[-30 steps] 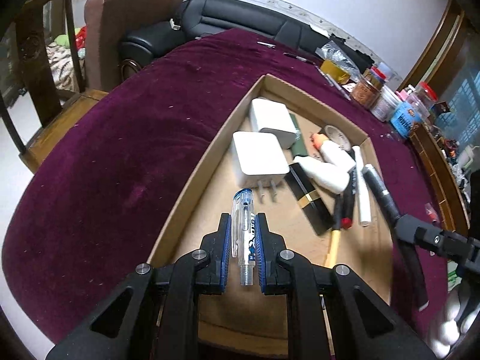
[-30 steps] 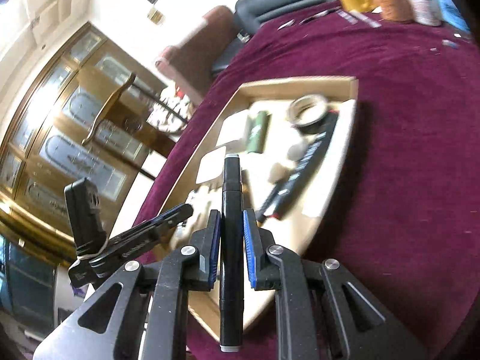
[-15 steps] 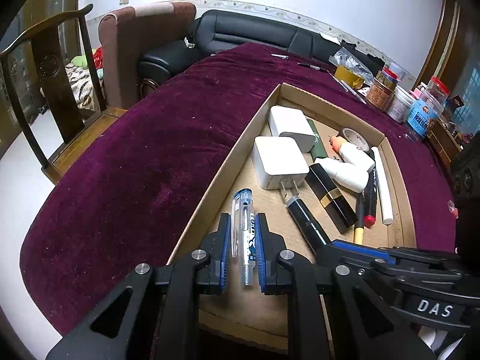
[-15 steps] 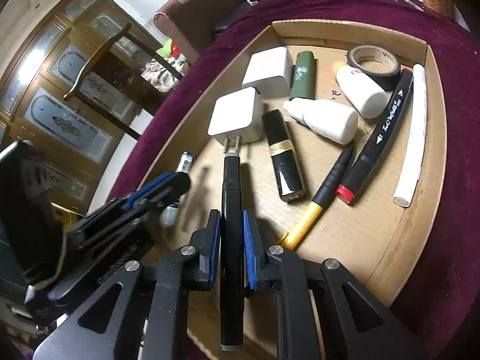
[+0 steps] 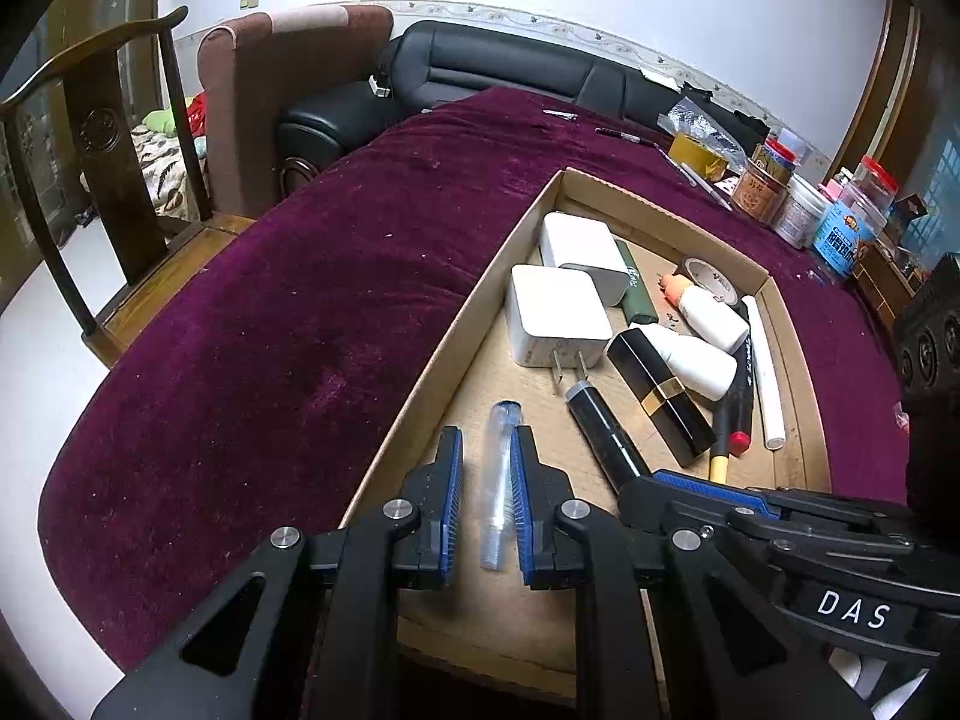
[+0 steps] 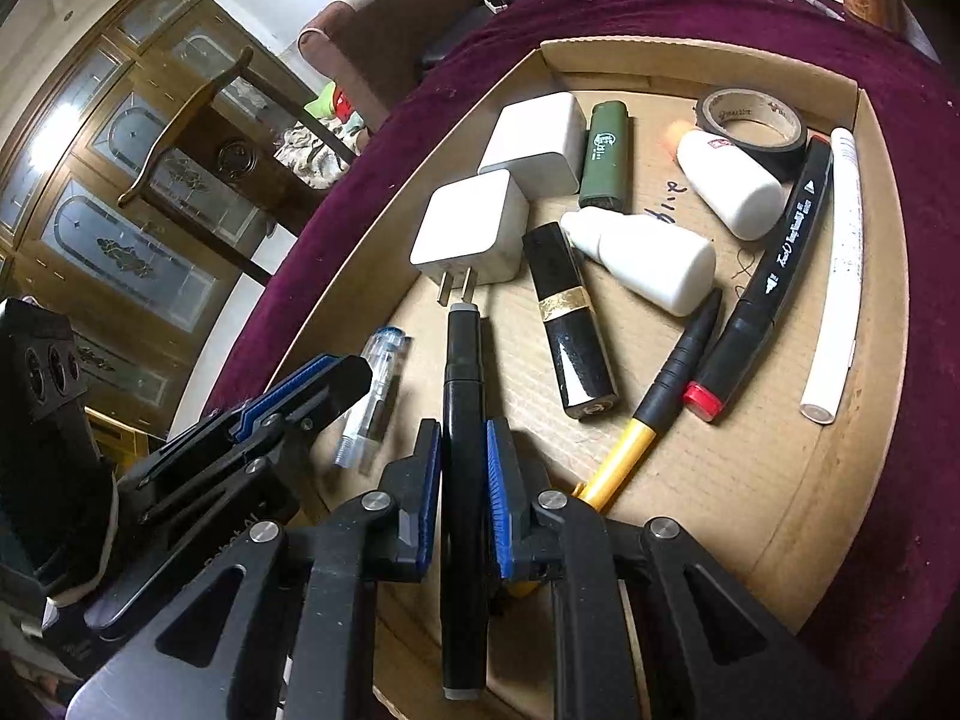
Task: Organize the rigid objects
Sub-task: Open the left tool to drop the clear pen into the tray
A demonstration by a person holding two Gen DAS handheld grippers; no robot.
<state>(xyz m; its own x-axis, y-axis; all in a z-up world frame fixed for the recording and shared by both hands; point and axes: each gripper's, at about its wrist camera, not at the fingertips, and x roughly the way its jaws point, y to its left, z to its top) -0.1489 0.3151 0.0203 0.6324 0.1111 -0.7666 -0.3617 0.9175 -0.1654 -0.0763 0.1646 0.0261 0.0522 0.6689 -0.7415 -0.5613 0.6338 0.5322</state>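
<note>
Left gripper (image 5: 485,498) is nearly closed, pads clamped on a clear pen (image 5: 499,480) that lies along the fingers, tip end toward the camera, cap end pointing into the cardboard tray (image 5: 462,324). The pen sits low over the tray's near left corner, just inside the left wall; contact with the floor can't be judged. Right gripper (image 6: 462,498) is likewise nearly closed, gripping a black marker (image 6: 463,420) lengthwise; its grey front end sits just short of the prongs of the nearer white charger (image 6: 471,228), touching or not unclear. Both grippers are side by side over the tray's near end, on a purple tablecloth (image 5: 270,312). Laid in the tray: second white charger (image 6: 537,141), green lighter (image 6: 606,159), black-and-gold lipstick (image 6: 567,324), two white bottles (image 6: 651,255), roll of black tape (image 6: 750,120), black marker with red cap (image 6: 762,294), yellow-and-black pen (image 6: 657,396), white tube (image 6: 837,276) along the right wall.
</note>
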